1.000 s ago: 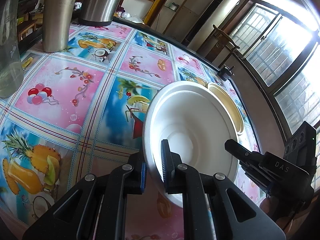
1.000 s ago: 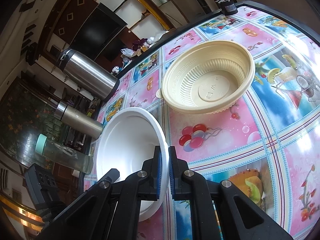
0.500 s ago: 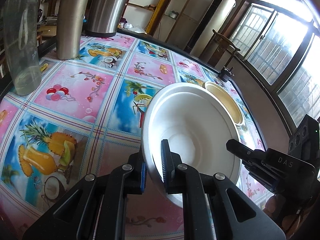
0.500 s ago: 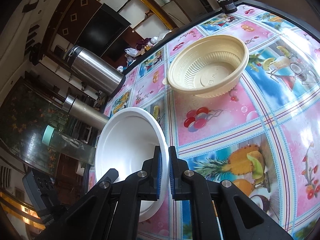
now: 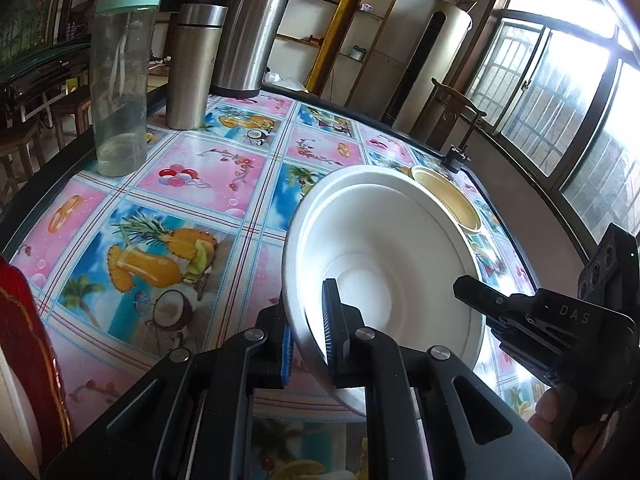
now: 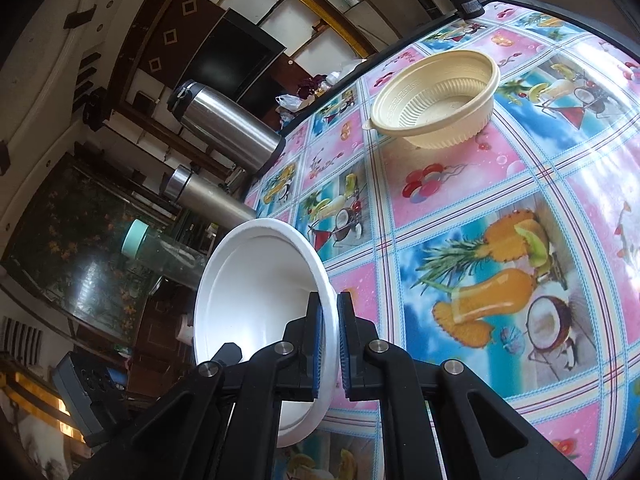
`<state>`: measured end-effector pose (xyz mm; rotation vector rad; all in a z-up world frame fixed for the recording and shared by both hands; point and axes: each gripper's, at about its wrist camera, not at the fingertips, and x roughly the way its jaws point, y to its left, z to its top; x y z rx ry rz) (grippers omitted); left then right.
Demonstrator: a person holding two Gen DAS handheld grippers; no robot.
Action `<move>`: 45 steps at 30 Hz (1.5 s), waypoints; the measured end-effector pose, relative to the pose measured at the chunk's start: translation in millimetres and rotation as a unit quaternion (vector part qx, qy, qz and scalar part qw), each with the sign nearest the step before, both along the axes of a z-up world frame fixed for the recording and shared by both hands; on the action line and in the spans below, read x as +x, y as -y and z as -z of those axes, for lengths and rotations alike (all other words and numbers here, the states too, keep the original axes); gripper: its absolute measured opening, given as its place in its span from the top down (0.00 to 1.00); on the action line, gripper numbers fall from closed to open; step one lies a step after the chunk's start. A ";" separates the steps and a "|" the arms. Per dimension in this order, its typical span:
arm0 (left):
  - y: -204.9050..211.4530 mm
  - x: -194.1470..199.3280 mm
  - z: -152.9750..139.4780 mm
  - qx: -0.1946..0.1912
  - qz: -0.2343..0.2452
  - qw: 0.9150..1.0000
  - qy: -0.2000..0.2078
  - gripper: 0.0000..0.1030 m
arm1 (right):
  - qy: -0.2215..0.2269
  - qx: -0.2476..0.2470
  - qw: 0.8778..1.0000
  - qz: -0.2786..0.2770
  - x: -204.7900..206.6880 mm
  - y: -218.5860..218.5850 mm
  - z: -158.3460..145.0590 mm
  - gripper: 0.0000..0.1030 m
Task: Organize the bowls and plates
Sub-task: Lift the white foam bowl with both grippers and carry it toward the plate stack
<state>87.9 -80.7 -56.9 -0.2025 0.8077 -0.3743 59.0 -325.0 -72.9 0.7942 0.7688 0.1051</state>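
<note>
Up close: my left gripper pinches the near rim of the white bowl, one pad inside the wall, one outside. My right gripper is clamped on the opposite rim, pads tight to the thin lip. So both pairs of jaws are closed on the same bowl, which hangs tilted between them above the table, not resting on it. Two grips make sense to me: the bowl looks light and flexible, and a hold on each side keeps it from swinging.

Near left, a red item sits at the frame edge; I cannot tell what it is.

Mid table: bare fruit-print cloth beneath the bowl.

Farther out, the cream bowl sits upright on the cloth, well apart from the white one. Judgement: that is the likely nesting target, since the task is sorting bowls and plates.

Far edge: a clear jar with a mint lid, a steel tumbler and a steel flask, lined up out of the working area.

Changes against a second ago: the white bowl has come up and back toward me. The cream bowl looks smaller and farther in the right view, and the jar and tumbler, earlier cut off at the top of the left view, now show whole. Grips unchanged on both sides.
</note>
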 end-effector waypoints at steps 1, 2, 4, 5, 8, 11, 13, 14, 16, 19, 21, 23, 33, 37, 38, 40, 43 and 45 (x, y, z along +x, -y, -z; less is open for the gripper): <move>-2.6 -4.5 -1.9 0.004 -0.003 1.000 0.005 0.90 | 0.003 0.000 1.000 -0.003 -3.4 -3.5 -0.7 0.93; -5.0 -9.0 -4.2 0.008 -0.005 1.000 0.012 0.90 | 0.007 -0.001 1.000 -0.005 -6.7 -7.3 -1.7 0.92; -10.0 -16.8 -9.1 0.012 -0.010 1.000 0.021 0.90 | 0.017 -0.001 1.000 -0.010 -12.7 -14.5 -4.9 0.92; -12.9 -21.2 -11.8 0.014 -0.013 0.999 0.027 0.90 | 0.021 -0.001 1.000 -0.013 -15.3 -17.6 -6.3 0.92; -19.8 -31.8 -19.1 0.018 -0.020 0.999 0.039 0.90 | 0.034 -0.003 0.999 -0.018 -23.2 -26.3 -11.3 0.92; -27.3 -42.8 -24.1 0.020 -0.026 0.998 0.048 0.90 | 0.040 0.001 0.999 -0.024 -28.6 -33.1 -14.7 0.92; -32.0 -49.3 -27.3 0.022 -0.030 0.998 0.054 0.89 | 0.044 0.004 0.999 -0.028 -31.3 -37.4 -17.7 0.92; -35.6 -52.7 -28.3 0.023 -0.033 0.998 0.057 0.89 | 0.045 0.004 0.999 -0.031 -32.6 -40.3 -19.3 0.92; -41.0 -57.8 -31.2 0.024 -0.038 0.997 0.063 0.89 | 0.050 0.003 0.998 -0.036 -34.3 -45.9 -23.8 0.92; -51.2 -64.9 -35.1 0.021 -0.046 0.996 0.069 0.89 | 0.056 0.000 0.998 -0.044 -37.1 -56.3 -30.0 0.91; -58.6 -68.7 -38.3 0.020 -0.053 0.996 0.074 0.89 | 0.060 -0.003 0.997 -0.049 -38.7 -63.7 -33.9 0.91; -64.7 -71.8 -41.8 0.019 -0.059 0.995 0.079 0.89 | 0.064 -0.005 0.996 -0.055 -40.3 -71.4 -38.2 0.91; -102.7 -87.8 -52.5 0.020 -0.093 0.990 0.103 0.89 | 0.079 -0.017 0.993 -0.087 -42.1 -113.1 -56.1 0.90; -122.4 -91.3 -54.1 0.019 -0.112 0.988 0.108 0.89 | 0.082 -0.023 0.991 -0.104 -39.4 -135.9 -60.4 0.90; -125.8 -92.3 -54.7 0.020 -0.115 0.987 0.108 0.89 | 0.082 -0.025 0.990 -0.108 -39.0 -141.8 -60.3 0.90; -135.4 -94.5 -54.6 0.023 -0.125 0.986 0.109 0.89 | 0.082 -0.026 0.989 -0.118 -37.4 -154.2 -60.6 0.90; -150.2 -97.7 -53.0 0.027 -0.137 0.984 0.108 0.89 | 0.079 -0.027 0.987 -0.136 -35.1 -172.7 -60.1 0.90; -162.3 -100.0 -51.8 0.028 -0.144 0.984 0.102 0.89 | 0.075 -0.027 0.986 -0.148 -33.1 -185.5 -59.1 0.90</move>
